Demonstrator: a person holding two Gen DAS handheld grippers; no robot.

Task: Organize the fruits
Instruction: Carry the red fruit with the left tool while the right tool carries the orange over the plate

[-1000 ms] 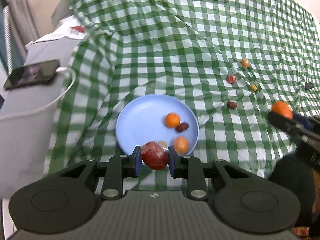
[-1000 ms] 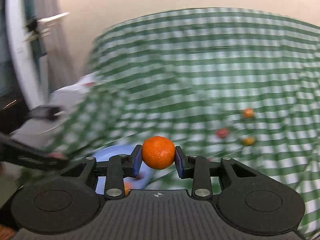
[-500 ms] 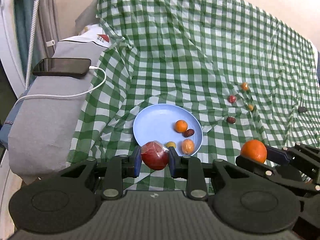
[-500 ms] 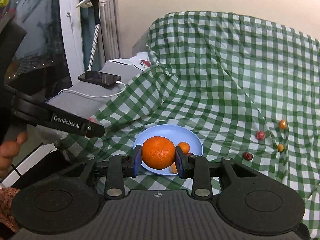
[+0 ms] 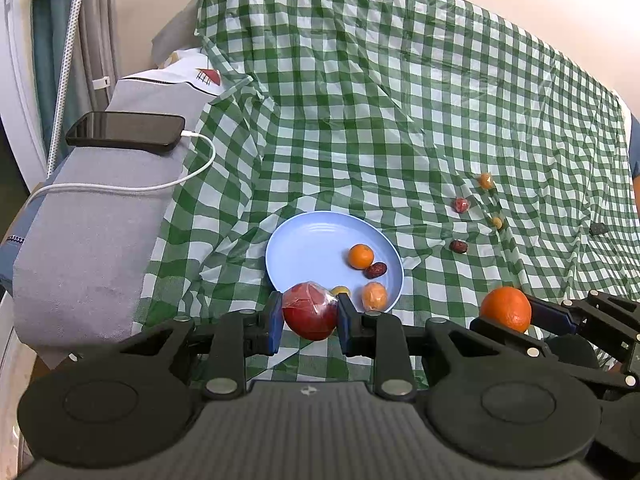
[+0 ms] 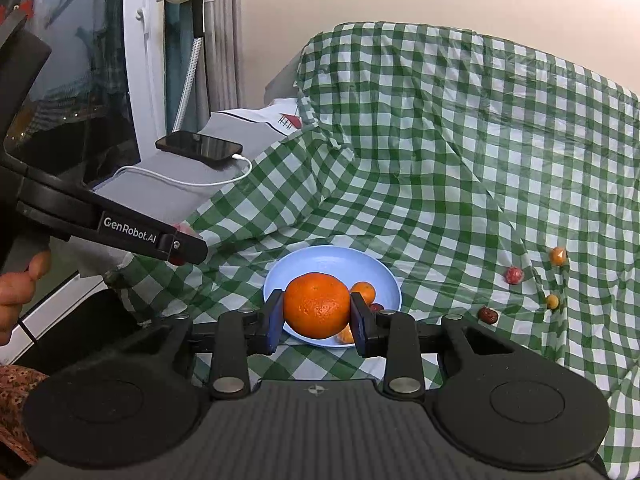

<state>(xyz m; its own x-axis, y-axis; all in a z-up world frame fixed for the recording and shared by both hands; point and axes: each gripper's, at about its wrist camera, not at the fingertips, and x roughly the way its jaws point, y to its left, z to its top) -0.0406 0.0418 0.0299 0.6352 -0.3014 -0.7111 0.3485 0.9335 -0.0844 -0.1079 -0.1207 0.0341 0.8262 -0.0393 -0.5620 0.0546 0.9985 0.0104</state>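
Both grippers hung loaded above the near edge of the round pale-blue plastic plate point(image 5: 304, 240), and the likeliest trouble was a collision or a runaway fruit. The plate already held a small orange mandarin point(image 5: 361, 256), a dark red date point(image 5: 376, 270), a paler orange fruit point(image 5: 374, 295) and a tiny yellow one point(image 5: 341, 290), all crowded toward its near right side. A round fruit dropped there from height could knock them over the shallow rim, or roll off itself onto the rumpled green-and-white checked cloth point(image 5: 360, 120), whose folds sloped unevenly.

The left gripper point(image 5: 310, 317) was clenched on a red apple in clear film wrap point(image 5: 310, 312), its blue pads pressing both flanks; the slick film might let it slip early. Just to its right, the right gripper point(image 6: 316, 312) was squeezed tight on a large round orange point(image 6: 317, 306), held over the plate's near part. With the two tools so near, releasing together risked their fingers bumping.

Farther right on the cloth, several small fruits point(image 5: 461, 205) lay scattered, well apart from the plate.
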